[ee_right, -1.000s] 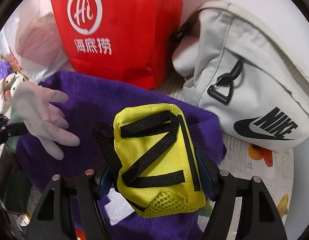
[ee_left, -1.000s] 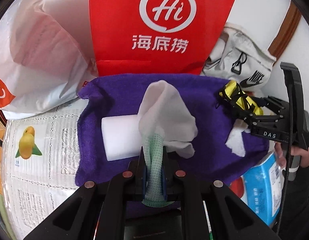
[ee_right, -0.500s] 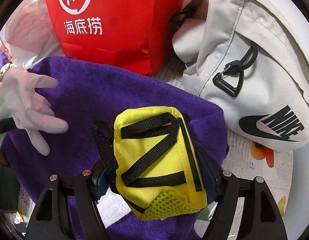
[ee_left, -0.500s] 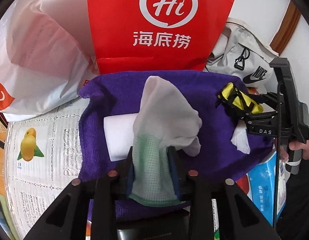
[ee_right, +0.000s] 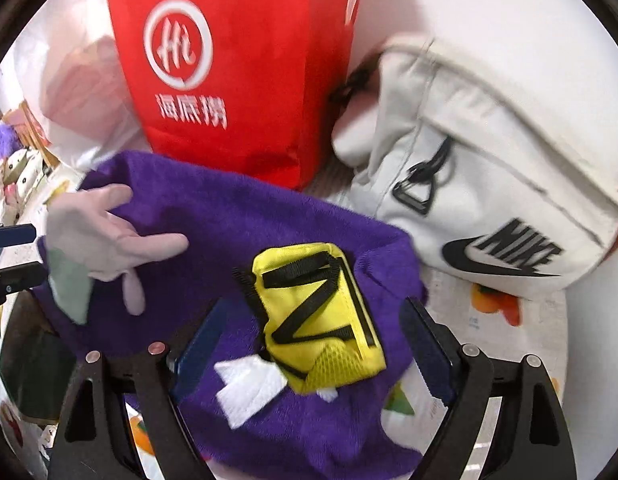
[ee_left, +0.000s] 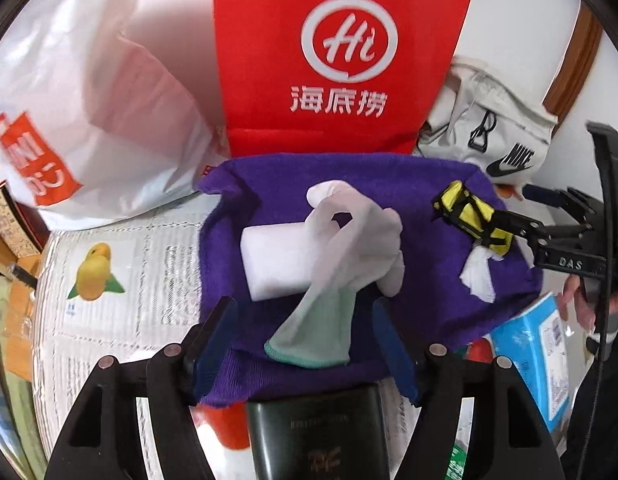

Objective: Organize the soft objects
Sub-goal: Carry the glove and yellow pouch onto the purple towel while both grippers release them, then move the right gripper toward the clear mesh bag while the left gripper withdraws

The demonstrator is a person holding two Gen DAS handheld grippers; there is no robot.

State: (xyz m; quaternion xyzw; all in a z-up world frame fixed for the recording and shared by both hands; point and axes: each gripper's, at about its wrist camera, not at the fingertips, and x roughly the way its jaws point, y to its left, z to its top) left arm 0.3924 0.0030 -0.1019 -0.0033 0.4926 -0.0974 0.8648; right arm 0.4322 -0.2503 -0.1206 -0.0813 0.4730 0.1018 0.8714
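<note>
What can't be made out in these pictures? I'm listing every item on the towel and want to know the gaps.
- White block, left wrist view: its right end is hidden under the glove.
- White cloth, right wrist view: partly under the yellow pouch, so its shape is unclear.
- Dark case, left wrist view: cut off by the bottom edge; its print is too small to read.
- Towel: whatever lies beneath it is covered in both views.

A home: shopping bags [ee_left: 341, 60], sling bag [ee_right: 489, 184], newspaper-covered table [ee_left: 121, 280].
</note>
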